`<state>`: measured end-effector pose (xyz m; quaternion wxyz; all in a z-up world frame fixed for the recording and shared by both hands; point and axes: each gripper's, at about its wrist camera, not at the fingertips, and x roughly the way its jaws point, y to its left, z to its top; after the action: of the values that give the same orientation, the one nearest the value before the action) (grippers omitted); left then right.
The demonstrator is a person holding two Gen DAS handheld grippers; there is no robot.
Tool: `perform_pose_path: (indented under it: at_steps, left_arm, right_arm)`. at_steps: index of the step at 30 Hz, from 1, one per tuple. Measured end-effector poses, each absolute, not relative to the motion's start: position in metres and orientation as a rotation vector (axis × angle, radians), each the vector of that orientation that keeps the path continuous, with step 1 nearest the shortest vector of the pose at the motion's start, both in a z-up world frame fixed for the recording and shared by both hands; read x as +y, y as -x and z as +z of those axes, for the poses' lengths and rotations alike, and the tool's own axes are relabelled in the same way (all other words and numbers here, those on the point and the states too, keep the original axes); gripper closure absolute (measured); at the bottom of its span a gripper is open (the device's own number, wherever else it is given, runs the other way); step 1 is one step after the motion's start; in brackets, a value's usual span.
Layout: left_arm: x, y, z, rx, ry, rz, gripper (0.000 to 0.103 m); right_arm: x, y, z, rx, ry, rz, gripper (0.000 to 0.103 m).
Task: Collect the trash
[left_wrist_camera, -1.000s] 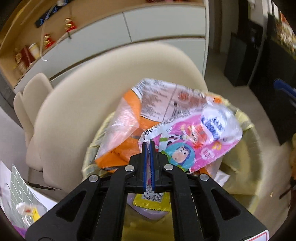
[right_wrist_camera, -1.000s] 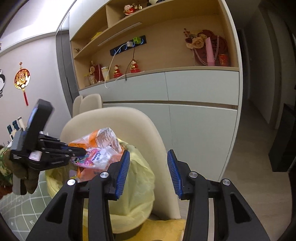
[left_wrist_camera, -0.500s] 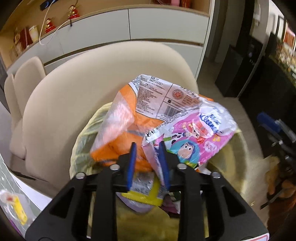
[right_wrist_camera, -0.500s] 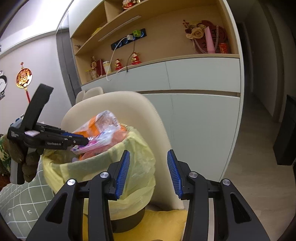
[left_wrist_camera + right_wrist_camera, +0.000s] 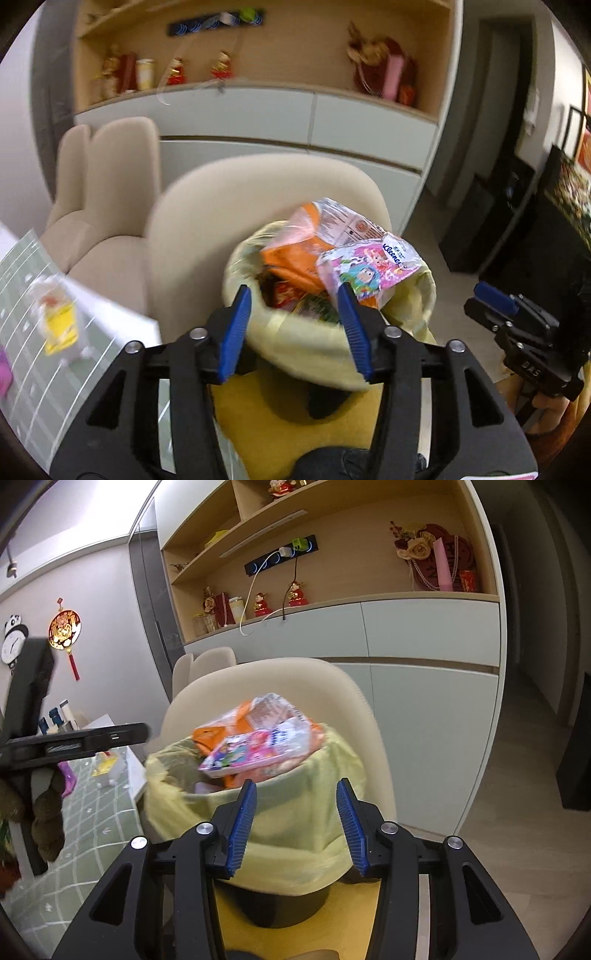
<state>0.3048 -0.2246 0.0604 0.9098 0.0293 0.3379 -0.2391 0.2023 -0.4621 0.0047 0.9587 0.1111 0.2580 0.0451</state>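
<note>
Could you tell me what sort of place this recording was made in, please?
Most likely the dining area of a home. Cream upholstered dining chairs stand by a table with a green checked tablecloth, a built-in cabinet with open shelves holds festive figurines, and a bin lined with a yellow bag overflows with snack wrappers.

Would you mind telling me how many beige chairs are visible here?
3: one chair directly behind the bin, two more side by side further back by the cabinet. Others may be hidden.
</note>
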Motion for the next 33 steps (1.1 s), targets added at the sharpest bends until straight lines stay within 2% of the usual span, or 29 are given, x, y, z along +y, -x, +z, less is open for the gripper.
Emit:
perform_pose_path:
  at_steps: [6,11,17,24,28,33]
  left_arm:
    - [-0.164,-0.232,0.070,0.588,-0.026,-0.378,0.043]
    - [-0.120,-0.178,0.061,0.579,0.031,-0.279,0.030]
    - [-0.081,-0.113,0.055,0.500,-0.011,-0.163,0.023]
    - [-0.051,-0.065,0.038,0.449,-0.075,-0.095,0.022]
    - [-0.045,-0.043,0.033,0.361,-0.112,-0.044,0.022]
    - [-0.041,-0.033,0.032,0.341,-0.074,-0.073,0.022]
  right_arm:
    - [-0.415,-0.170,0.023,0.516,-0.206,0.170,0.054]
    - [-0.361,-0.136,0.037,0.487,-0.117,0.217,0.051]
    - [-0.307,-0.096,0.038,0.459,-0.069,0.257,0.051]
    - [-0.256,-0.064,0.018,0.455,-0.057,0.229,0.051]
    - [-0.233,-0.051,0.012,0.440,-0.022,0.197,0.051]
    - [-0.221,-0.039,0.010,0.425,-0.017,0.161,0.051]
